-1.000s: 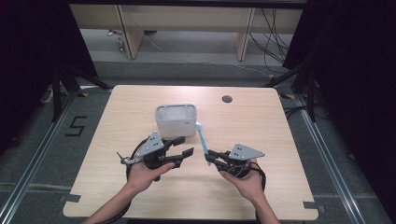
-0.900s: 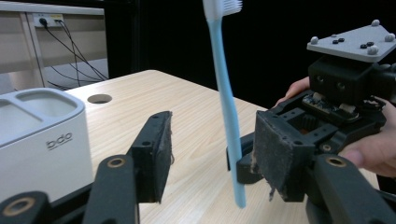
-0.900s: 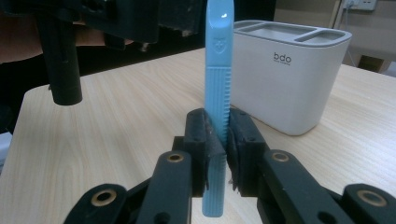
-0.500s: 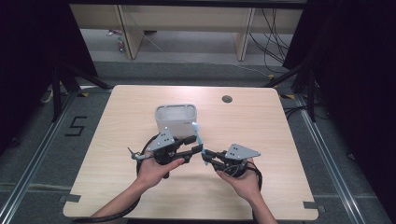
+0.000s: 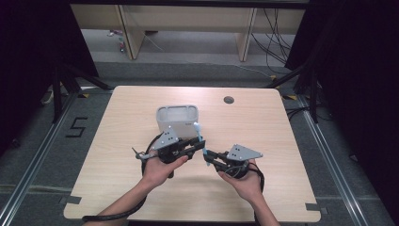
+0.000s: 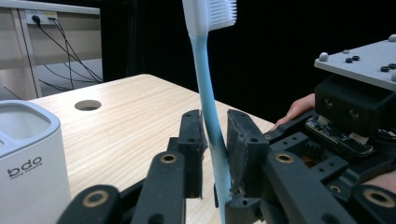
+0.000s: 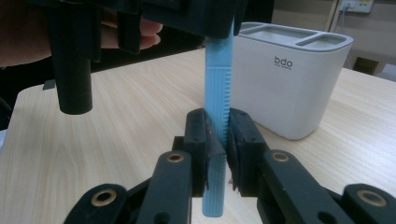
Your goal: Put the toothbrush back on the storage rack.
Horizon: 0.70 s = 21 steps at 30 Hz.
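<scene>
At the centre of the high view, the blue toothbrush [image 5: 200,139] is seen held between the left gripper [image 5: 194,145] and the right gripper [image 5: 208,157], just in front of the white holder [image 5: 177,117] on the wooden table [image 5: 263,122]. Jaw contact cannot be resolved from that height; it is supplied by the two gripper views. In the left gripper view, the toothbrush [image 6: 208,100] stands nearly upright at centre frame, its white bristle head at the top edge, and the left gripper [image 6: 215,154] is seen narrowly closed around the handle, with one pad pressed against it. The holder [image 6: 28,154] occupies the lower left of that frame. In the right gripper view, the ribbed lower handle [image 7: 217,121] is shown clamped by the right gripper [image 7: 217,144] at lower centre, with the handle end protruding below the pads. The holder [image 7: 289,84], marked "bdo", stands at upper right, apart from the toothbrush.
</scene>
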Tool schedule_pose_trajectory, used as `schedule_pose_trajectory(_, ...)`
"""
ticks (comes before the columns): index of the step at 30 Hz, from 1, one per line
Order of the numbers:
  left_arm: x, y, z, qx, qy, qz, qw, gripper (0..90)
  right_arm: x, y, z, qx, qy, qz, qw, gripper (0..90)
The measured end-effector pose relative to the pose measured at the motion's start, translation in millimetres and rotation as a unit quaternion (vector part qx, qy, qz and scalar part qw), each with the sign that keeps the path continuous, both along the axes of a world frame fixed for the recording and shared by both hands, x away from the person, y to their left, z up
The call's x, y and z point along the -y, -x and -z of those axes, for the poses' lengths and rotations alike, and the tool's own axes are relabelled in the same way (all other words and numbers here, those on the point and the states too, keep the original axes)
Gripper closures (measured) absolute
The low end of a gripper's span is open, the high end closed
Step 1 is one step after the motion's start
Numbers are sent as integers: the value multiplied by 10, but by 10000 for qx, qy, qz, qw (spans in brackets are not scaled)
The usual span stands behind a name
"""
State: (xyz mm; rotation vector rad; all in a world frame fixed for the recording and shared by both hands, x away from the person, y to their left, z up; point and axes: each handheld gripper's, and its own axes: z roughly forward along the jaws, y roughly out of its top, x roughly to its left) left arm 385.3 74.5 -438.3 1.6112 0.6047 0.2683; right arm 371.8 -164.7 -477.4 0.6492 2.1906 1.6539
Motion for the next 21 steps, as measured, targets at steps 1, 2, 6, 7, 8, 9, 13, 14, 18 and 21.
schedule_pose_trajectory(1, 3, -2, -2, -4, 12, -8, 10000, 780, -11, 0, 3, 14, -31, 15, 10000, 791)
schedule_pose_trajectory(2, 8, -4, -5, -18, 34, -4, 10000, 786, -15, -1, 4, 21, -51, 18, 10000, 792)
schedule_pose_trajectory(6, 24, 9, -12, -47, 32, 46, 10000, 808, -36, 2, 6, -12, -37, 14, 10000, 792)
schedule_pose_trajectory(7, 24, 9, -12, -47, 32, 46, 10000, 815, -44, 0, 6, 14, -30, 2, 10000, 791)
schedule_pose_trajectory(8, 31, 14, -15, -51, 44, 63, 10000, 822, -48, 6, 1, 48, 36, 109, 9999, 791)
schedule_pose_trajectory(9, 42, 16, -15, -43, 94, 90, 9999, 822, -48, 6, 1, 48, 36, 109, 9999, 791)
schedule_pose_trajectory(13, 52, 41, -47, 38, -110, 58, 9999, 840, -75, 5, -19, 77, 158, 126, 9998, 779)
schedule_pose_trajectory(14, 48, 42, -62, 130, -204, 26, 9997, 841, -104, 6, -21, -16, 128, 81, 9999, 729)
schedule_pose_trajectory(18, 23, 37, -85, 167, -253, -69, 9995, 841, -131, 34, -34, -149, 189, 123, 9996, 652)
schedule_pose_trajectory(21, -20, 22, -99, 210, -273, -166, 9993, 841, -127, 42, -41, -67, 203, 204, 9996, 594)
